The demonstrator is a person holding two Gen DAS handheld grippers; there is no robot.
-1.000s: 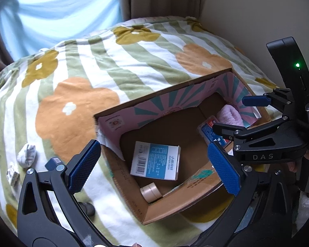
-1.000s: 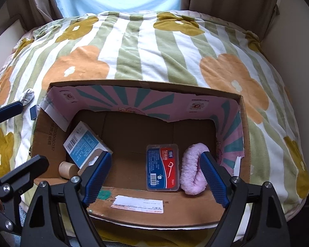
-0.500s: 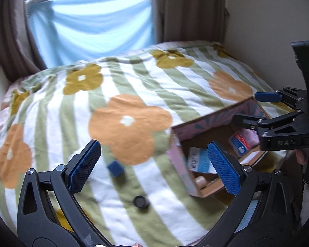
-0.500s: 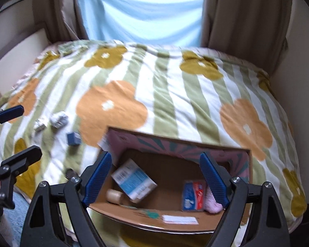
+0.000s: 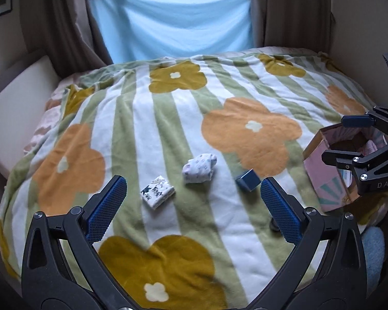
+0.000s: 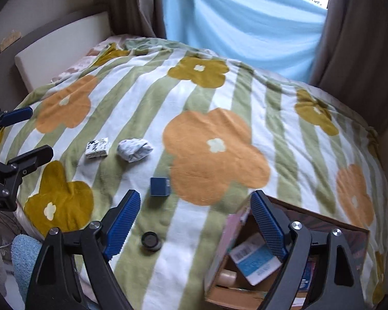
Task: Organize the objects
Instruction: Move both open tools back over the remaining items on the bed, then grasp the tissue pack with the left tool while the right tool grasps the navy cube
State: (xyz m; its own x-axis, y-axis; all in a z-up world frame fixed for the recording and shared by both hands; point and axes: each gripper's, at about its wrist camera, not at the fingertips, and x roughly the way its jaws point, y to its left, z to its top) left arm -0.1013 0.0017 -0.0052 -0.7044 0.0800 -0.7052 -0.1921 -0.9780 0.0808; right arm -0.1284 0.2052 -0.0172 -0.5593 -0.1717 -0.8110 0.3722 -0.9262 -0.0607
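In the left wrist view, the left gripper [image 5: 192,209] stood wide open and empty above the floral blanket [image 5: 147,118], where a patterned packet [image 5: 157,192], balled sock [image 5: 199,168] and blue box [image 5: 248,180] lay. In the right wrist view, the right gripper [image 6: 194,226], also wide and empty, hung beside the cardboard box [image 6: 221,255], near a black cap [image 6: 151,240].

The left gripper [image 5: 193,209] is pitched downward with its blue-padded jaws spread wide and nothing held between them; the right gripper [image 6: 197,226] is likewise angled downward, jaws parted and empty; both grippers are carried side by side, well apart, neither touching anything.
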